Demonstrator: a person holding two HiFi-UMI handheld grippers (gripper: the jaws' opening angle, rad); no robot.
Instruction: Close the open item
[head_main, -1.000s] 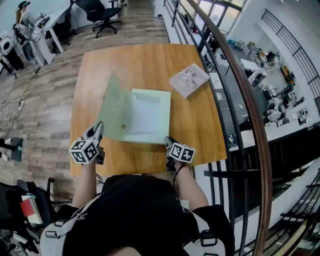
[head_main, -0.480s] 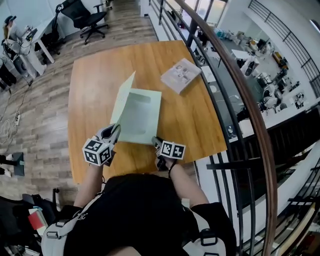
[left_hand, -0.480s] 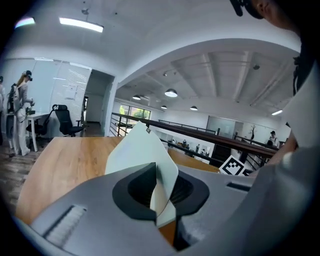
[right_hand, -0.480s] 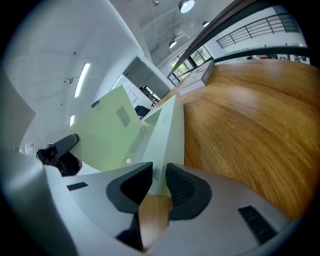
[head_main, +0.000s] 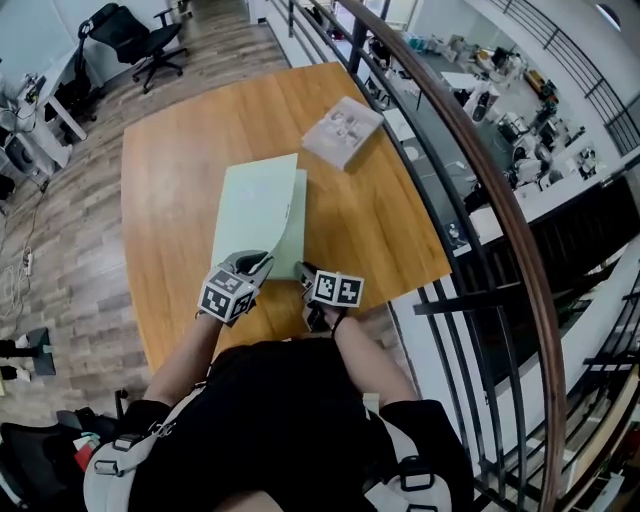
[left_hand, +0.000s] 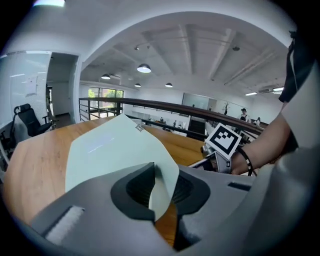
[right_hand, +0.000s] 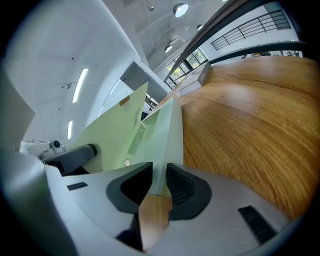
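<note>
A pale green folder (head_main: 258, 215) lies on the wooden table (head_main: 165, 170), its cover folded over onto the back sheet and almost flat. My left gripper (head_main: 262, 263) is at the cover's near edge. In the left gripper view the cover's corner (left_hand: 117, 147) stands between the jaws of the left gripper (left_hand: 165, 173), which have just been opening; it leans on one pad with a gap beside it. My right gripper (head_main: 305, 273) is shut on the folder's near right corner (right_hand: 162, 137), which runs between the close-set jaws of the right gripper (right_hand: 160, 172).
A booklet (head_main: 343, 131) lies at the table's far right corner. A curved railing (head_main: 470, 150) runs close along the table's right side, with a drop behind it. An office chair (head_main: 128, 28) stands beyond the far left end.
The left gripper carried the raised cover from the left up and over to the right, so the open folder is now nearly closed. The right gripper kept its place at the near right corner.
</note>
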